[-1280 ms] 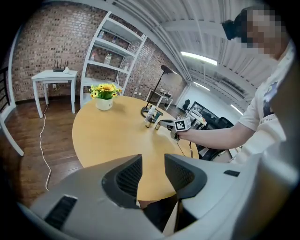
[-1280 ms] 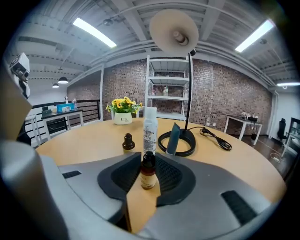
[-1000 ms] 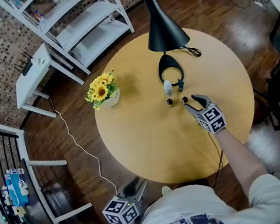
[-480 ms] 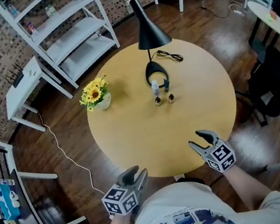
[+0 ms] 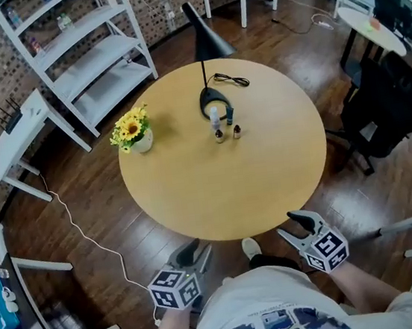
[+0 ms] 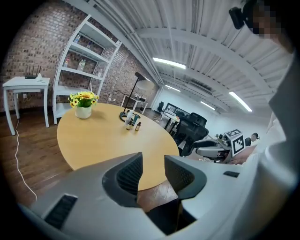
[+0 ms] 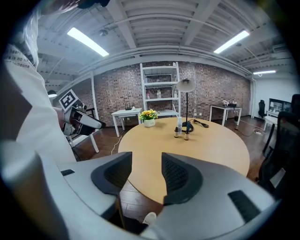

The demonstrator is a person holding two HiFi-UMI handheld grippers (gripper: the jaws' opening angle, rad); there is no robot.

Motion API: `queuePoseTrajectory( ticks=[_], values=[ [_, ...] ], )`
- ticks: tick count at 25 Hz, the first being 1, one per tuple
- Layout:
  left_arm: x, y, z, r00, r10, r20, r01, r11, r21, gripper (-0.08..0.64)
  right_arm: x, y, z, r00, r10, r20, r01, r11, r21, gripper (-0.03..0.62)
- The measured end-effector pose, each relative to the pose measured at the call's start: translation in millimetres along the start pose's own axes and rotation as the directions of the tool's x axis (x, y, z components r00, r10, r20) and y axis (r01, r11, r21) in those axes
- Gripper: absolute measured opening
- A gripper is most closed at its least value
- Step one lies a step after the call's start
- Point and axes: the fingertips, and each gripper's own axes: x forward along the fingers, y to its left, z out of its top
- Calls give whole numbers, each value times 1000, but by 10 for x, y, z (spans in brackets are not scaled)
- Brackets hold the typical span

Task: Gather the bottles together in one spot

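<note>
Grey jaws on the left gripper (image 5: 194, 249) stand apart with only air between them, and the right gripper (image 5: 291, 228) is the same: its two jaws are parted and hold nothing. Both grippers hang off the near edge of the round wooden table (image 5: 194, 191), over the dark plank floor (image 5: 85, 221), the left one at the person's left side and the right one at the right. The bottles are well apart from both tools, on the far half of the tabletop and roughly midway between the two grippers' lines of sight. Nearest the person are two small dark bottles (image 5: 220, 136), side by side and close to each other. Just behind them stands one taller white bottle (image 5: 214, 115), with one slim teal bottle (image 5: 229, 115) just to its right; these two sit at the ring-shaped base of one black lamp (image 5: 208, 39). That makes four bottles in one tight cluster, though whether any touch is too small to tell. One pot of yellow flowers (image 5: 132, 128) stands apart near the table's left edge. Beyond the table are one white shelf unit (image 5: 86, 55) and one black office chair (image 5: 385, 99).
</note>
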Motion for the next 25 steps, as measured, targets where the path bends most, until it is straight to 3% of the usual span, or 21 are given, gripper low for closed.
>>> queuePoseTrajectory(
  ticks=[4,12,25],
  values=[
    [-280,-101,-153,998,-31,52,32,999,-15,150,-204,314,-77,1000,-15,-3,15,1000,2,222],
    [-701,-200,-522,999,-21,49,21,1000,9,150,-448,814,-249,1000,0,0,0,1000,29,222],
    [-1040,-181,-613,995,3,98,-1,1000,-15,150,-536,1057,-181,1000,-2,-26,2,999,-38,222]
  ],
)
